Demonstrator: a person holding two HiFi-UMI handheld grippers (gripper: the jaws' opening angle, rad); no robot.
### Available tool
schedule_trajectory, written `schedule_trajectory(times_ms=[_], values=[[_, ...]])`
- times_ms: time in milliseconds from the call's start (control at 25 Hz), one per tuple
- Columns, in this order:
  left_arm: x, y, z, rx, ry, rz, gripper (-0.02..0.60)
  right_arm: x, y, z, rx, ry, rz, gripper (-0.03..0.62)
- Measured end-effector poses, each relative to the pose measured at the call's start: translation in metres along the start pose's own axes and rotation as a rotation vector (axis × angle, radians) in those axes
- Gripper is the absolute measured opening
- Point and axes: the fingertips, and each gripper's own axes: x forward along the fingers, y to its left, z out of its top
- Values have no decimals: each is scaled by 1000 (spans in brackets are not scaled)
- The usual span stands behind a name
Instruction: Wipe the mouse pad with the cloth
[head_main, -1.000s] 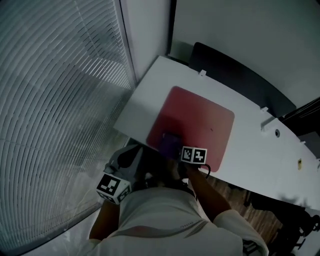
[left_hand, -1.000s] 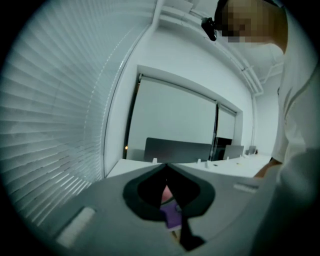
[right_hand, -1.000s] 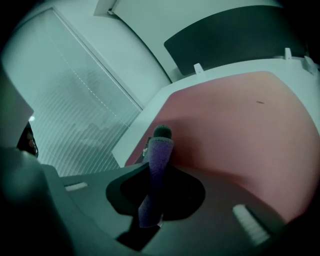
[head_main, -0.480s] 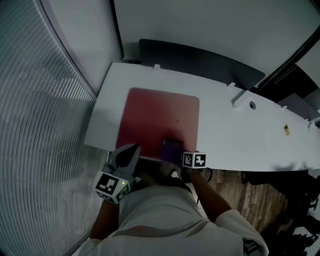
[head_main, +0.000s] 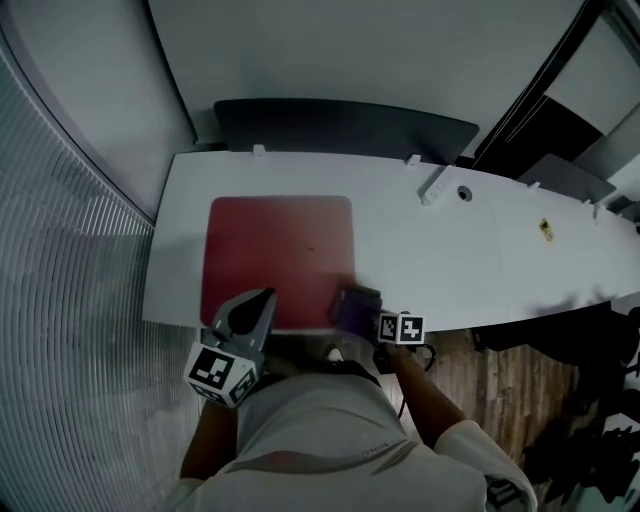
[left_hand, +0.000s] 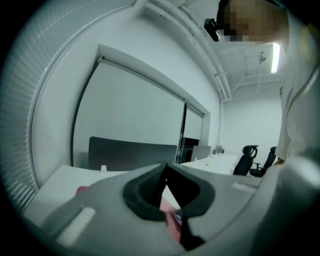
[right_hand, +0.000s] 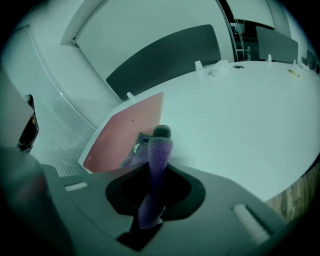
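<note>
The biggest thing I see is the white counter (head_main: 480, 260), which runs across the head view. A dark divider panel (head_main: 340, 128) stands along its far edge. To the left of the counter there are window blinds (head_main: 60, 300), and to the lower right a wooden floor (head_main: 480, 370).

The red mouse pad (head_main: 280, 255) lies flat on the left part of the counter, and its near edge is close to the near edge of the counter.

I have 2 tools in view. The left hand-held gripper (left_hand: 165, 167) is over the near edge of the mouse pad, toward its left side. Its jaws meet at the tips and nothing is between them. I cannot tell if it touches the pad.

The right hand-held gripper (right_hand: 158, 142) is at the near right corner of the mouse pad. Its jaws are closed on the purple cloth (head_main: 354, 306). A fold of the cloth stands up between the jaws, and the rest of it lies across the right edge of the pad, partly on the pad and partly on the bare counter.
</note>
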Motion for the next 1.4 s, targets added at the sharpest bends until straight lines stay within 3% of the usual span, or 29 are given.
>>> schedule_trajectory(times_ms=[200,520,880,1080,1400], values=[[7,-11,10,12,-11,-23,3,-39,-2,18,17,-107,-7,54],[-6,-3,20,26,-26,-6,2,-101,62,99,-187,-407,33,51],[-31,16,26,29,-57,39,3,-173,169,159,-319,-658,201,49],[-42,21,29,29,-74,56,2,-188,195,162,-405,-702,196,49],[-54,24,42,28,-103,64,2,-186,201,158,-396,-692,203,49]])
